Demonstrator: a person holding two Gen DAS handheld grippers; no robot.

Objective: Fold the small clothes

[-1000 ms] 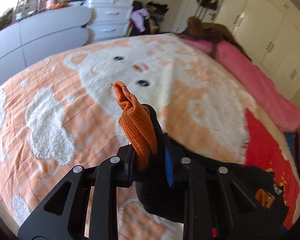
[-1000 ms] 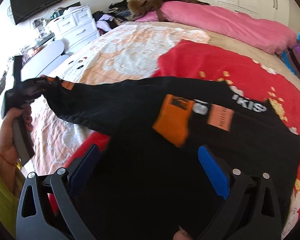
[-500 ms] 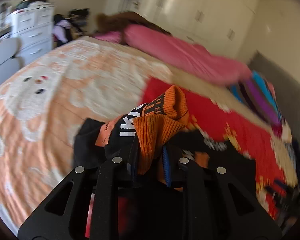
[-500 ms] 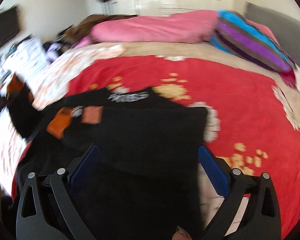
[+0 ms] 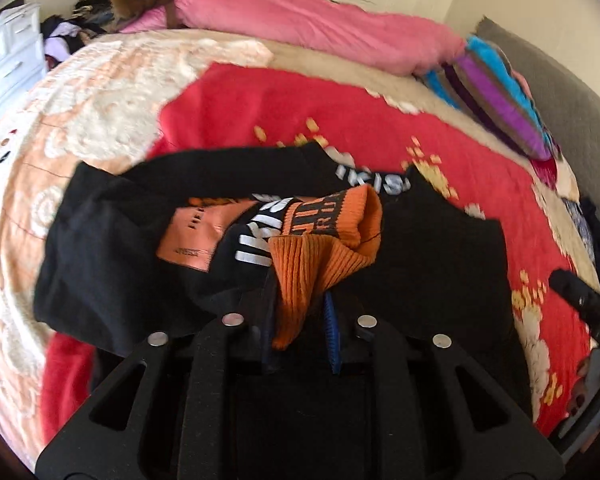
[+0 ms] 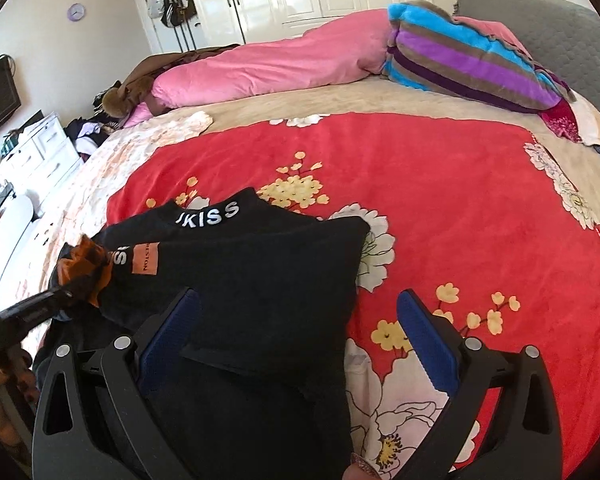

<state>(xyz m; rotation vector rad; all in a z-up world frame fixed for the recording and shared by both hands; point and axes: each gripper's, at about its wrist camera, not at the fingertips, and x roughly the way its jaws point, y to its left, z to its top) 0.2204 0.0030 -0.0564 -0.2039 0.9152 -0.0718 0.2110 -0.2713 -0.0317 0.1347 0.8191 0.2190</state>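
Left gripper (image 5: pixel 298 320) pinches the orange ribbed cuff (image 5: pixel 308 268) of the black sweater (image 6: pixel 260 280), fingers clamped tight on it. Right gripper (image 6: pixel 296 332) has its fingers spread wide over the sweater, gripping nothing. The sweater lies on the red floral blanket (image 6: pixel 440 208); pink duvet (image 6: pixel 268 64) beyond.

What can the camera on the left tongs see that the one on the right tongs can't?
Only the left view shows the orange cuff pinched close-up between the left tongs, and the orange patch spread out. Only the right view shows the open right tongs, the wall clock and hanging bags. Both show the black top, red blanket, pink duvet and striped pillow.
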